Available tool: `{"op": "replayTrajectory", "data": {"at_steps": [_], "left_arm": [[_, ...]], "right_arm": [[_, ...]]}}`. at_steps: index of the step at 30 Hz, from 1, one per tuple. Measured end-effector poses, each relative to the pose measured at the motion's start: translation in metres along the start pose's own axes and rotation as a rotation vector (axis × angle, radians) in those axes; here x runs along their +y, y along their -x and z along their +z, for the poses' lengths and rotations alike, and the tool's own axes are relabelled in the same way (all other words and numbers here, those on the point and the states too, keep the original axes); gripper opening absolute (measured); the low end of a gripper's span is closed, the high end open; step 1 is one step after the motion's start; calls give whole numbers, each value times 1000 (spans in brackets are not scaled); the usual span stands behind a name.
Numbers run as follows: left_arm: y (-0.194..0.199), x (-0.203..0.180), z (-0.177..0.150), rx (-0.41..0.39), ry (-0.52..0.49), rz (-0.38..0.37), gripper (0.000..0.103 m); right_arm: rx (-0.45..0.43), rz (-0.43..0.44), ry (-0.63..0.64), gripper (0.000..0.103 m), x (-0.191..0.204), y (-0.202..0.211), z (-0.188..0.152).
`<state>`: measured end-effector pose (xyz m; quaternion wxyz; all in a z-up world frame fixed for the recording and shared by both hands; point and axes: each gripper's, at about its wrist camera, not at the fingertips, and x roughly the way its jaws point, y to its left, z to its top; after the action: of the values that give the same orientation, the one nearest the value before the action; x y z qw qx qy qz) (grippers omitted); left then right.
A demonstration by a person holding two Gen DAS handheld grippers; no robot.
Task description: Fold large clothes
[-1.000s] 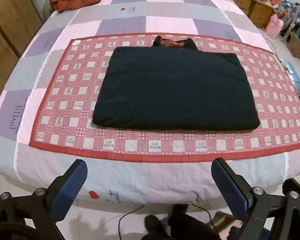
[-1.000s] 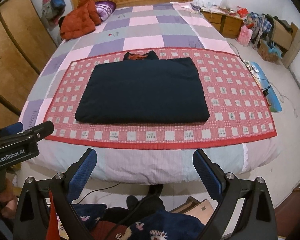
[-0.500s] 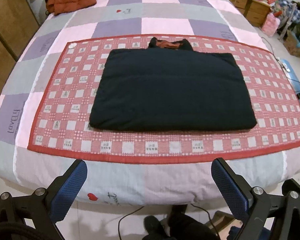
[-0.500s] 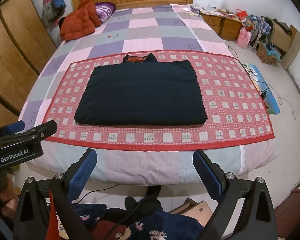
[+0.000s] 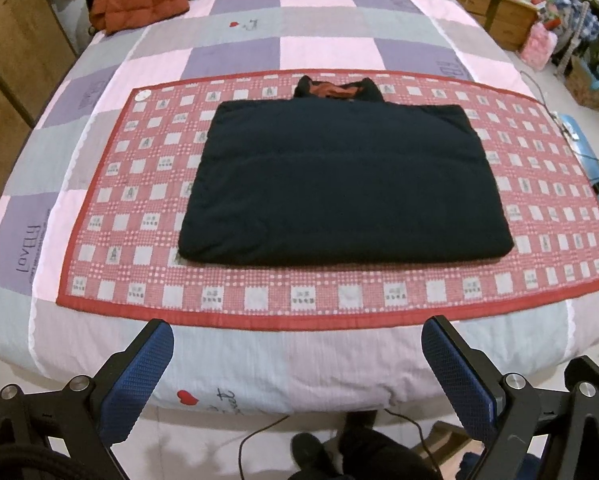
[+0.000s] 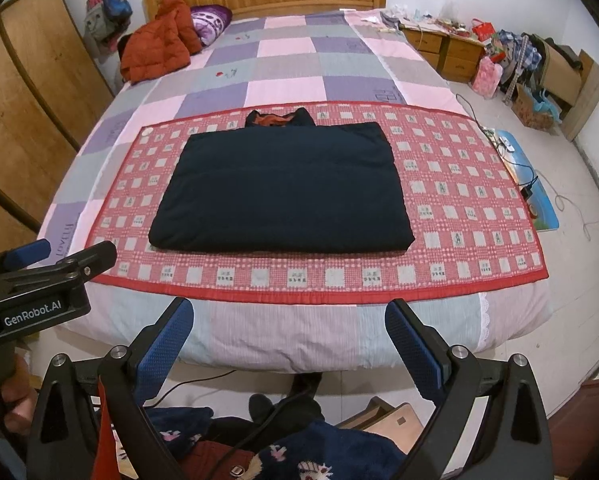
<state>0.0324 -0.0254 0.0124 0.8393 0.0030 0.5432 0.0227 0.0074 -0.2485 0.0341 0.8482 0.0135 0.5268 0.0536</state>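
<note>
A dark navy padded garment (image 5: 343, 188) lies folded into a neat rectangle on a red checked mat (image 5: 139, 184) on the bed. Its collar with orange lining (image 5: 335, 90) sticks out at the far edge. It also shows in the right wrist view (image 6: 283, 188), on the mat (image 6: 459, 216). My left gripper (image 5: 297, 336) is open and empty, held off the bed's near edge. My right gripper (image 6: 289, 316) is open and empty, also short of the bed's near edge. The left gripper (image 6: 39, 256) shows at the left of the right wrist view.
The bed has a pink, purple and grey patchwork quilt (image 6: 283, 64). An orange-red jacket (image 6: 159, 48) and a purple pillow (image 6: 209, 26) lie near the headboard. Wardrobes (image 6: 27, 92) stand on the left. Nightstands (image 6: 447, 50), bags and boxes crowd the right. Clothes (image 6: 299, 452) lie below the grippers.
Both grippers have drifted slightly, so the garment sits a little lower in both views. The garment itself has not moved, and both grippers stay open.
</note>
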Motion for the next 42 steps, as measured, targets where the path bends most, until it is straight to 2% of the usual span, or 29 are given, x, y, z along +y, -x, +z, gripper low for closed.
{"op": "replayTrajectory", "data": {"at_steps": [42], "left_arm": [[-1, -13, 7, 3, 1, 2, 102]], "right_arm": [[4, 1, -1, 98, -8, 4, 2]]}}
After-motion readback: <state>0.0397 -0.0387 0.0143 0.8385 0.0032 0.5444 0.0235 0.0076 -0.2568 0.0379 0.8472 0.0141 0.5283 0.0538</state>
